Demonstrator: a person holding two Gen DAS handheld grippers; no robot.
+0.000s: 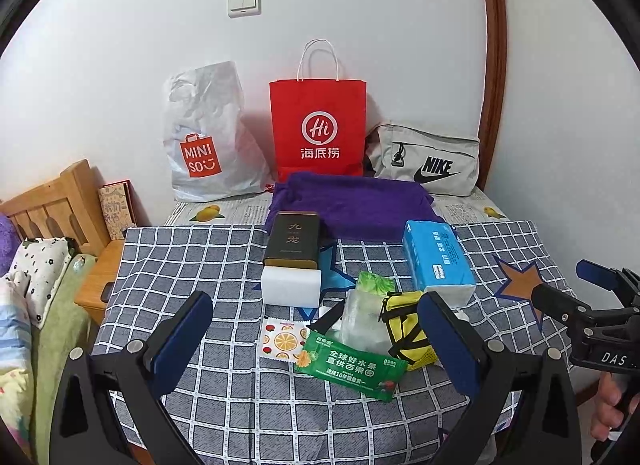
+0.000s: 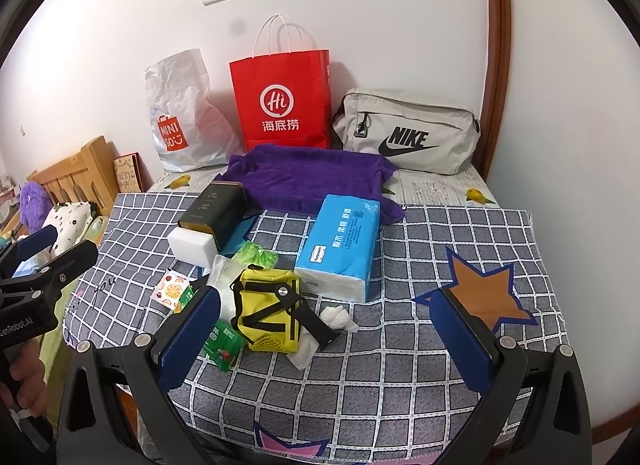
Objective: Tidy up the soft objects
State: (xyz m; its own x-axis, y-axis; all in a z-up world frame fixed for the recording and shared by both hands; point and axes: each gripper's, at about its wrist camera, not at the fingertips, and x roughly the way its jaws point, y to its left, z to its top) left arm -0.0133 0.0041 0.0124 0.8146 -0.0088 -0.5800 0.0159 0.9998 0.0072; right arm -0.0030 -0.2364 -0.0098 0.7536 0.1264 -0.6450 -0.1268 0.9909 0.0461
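Observation:
A yellow pouch [image 2: 269, 312] lies mid-table on the checked cloth [image 2: 400, 365]; it also shows in the left wrist view [image 1: 406, 327]. A blue tissue pack [image 2: 340, 247] lies behind it. A purple towel [image 2: 308, 177] lies folded at the back. A crumpled white tissue [image 2: 335, 317] sits by the pouch. A green sachet [image 1: 350, 369] and a fruit-print sachet [image 1: 282, 341] lie in front. My left gripper [image 1: 316, 349] is open above the sachets, holding nothing. My right gripper [image 2: 326, 339] is open and empty, just in front of the pouch.
A dark tin [image 1: 294, 241] rests on a white block [image 1: 291, 285]. At the back wall stand a Miniso plastic bag [image 1: 204, 137], a red paper bag [image 1: 318, 127] and a grey Nike bag [image 1: 426, 161]. A wooden bed frame [image 1: 52, 205] with bedding is at left.

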